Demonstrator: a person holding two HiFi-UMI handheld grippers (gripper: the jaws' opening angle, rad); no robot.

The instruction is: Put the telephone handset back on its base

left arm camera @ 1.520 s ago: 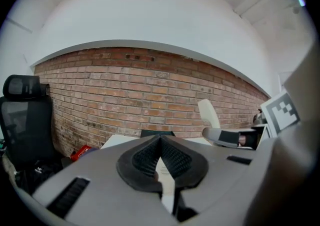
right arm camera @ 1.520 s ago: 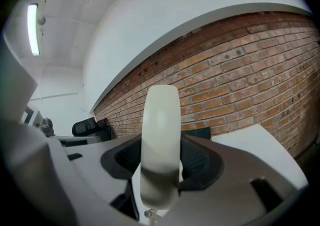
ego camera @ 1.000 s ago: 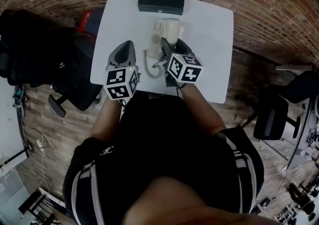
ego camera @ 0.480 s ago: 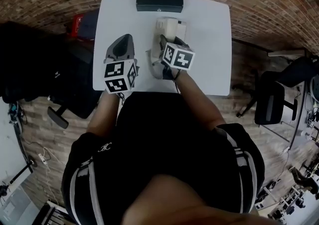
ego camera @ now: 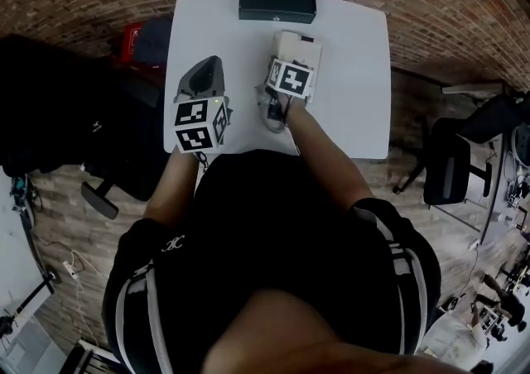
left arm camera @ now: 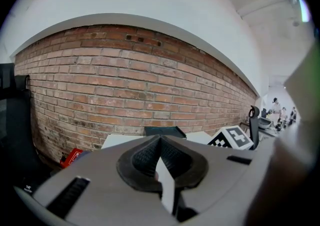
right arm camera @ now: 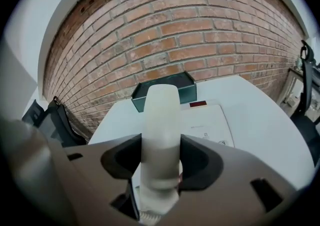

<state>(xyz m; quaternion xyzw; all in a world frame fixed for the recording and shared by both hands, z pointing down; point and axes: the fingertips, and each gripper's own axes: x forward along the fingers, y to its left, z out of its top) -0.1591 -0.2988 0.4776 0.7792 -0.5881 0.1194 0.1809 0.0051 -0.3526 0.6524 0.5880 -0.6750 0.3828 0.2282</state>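
The cream telephone handset [right arm camera: 160, 125] stands lengthwise between the jaws of my right gripper [right arm camera: 161, 152], which is shut on it. Just beyond it lies the cream phone base [right arm camera: 210, 122], near the table's middle. In the head view the right gripper [ego camera: 281, 62] hovers over the near part of the base [ego camera: 302, 43] and its marker cube hides most of the handset. The coiled cord [ego camera: 270, 112] trails back toward me. My left gripper [ego camera: 209, 70] rests over the table to the left, apart from the phone; its jaws meet with nothing between them [left arm camera: 160, 141].
A dark box [ego camera: 277, 0] sits at the far edge of the white table [ego camera: 356, 91], against the brick wall. Black chairs stand at the left [ego camera: 74, 107] and right [ego camera: 451, 178]. A red item [ego camera: 132, 36] lies on the floor beside the table.
My right gripper has carried the handset away from me and over the phone base. The left gripper has stayed where it was.
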